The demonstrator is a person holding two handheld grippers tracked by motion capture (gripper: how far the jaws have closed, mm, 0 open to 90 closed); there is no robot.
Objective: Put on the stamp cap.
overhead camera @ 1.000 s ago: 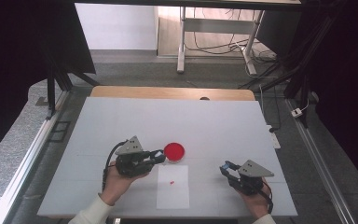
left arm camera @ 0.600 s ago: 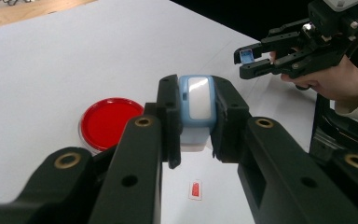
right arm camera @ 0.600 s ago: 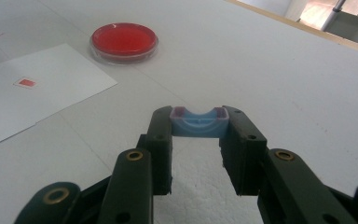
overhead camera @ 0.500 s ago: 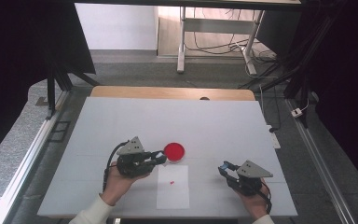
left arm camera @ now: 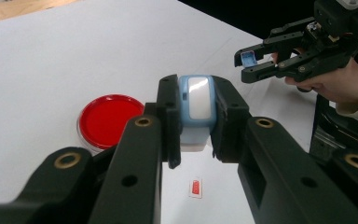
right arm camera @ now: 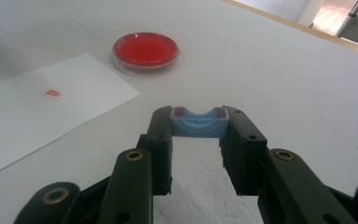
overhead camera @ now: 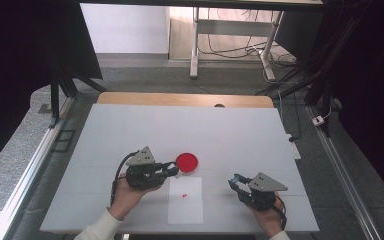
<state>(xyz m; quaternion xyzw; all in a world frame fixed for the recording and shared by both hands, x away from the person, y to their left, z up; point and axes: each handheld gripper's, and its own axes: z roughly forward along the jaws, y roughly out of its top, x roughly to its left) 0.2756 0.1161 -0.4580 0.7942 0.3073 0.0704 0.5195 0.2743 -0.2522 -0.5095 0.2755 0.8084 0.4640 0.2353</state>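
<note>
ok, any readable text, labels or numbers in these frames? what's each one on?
None readable.
Small red tag on the white sheet: faint marks inside its red patch, too small and blurred to read.
Light-blue piece in the left hand-held gripper: plain, no print visible.
Blue cap in the right hand-held gripper: no print visible.
Red dish: no label visible.
</note>
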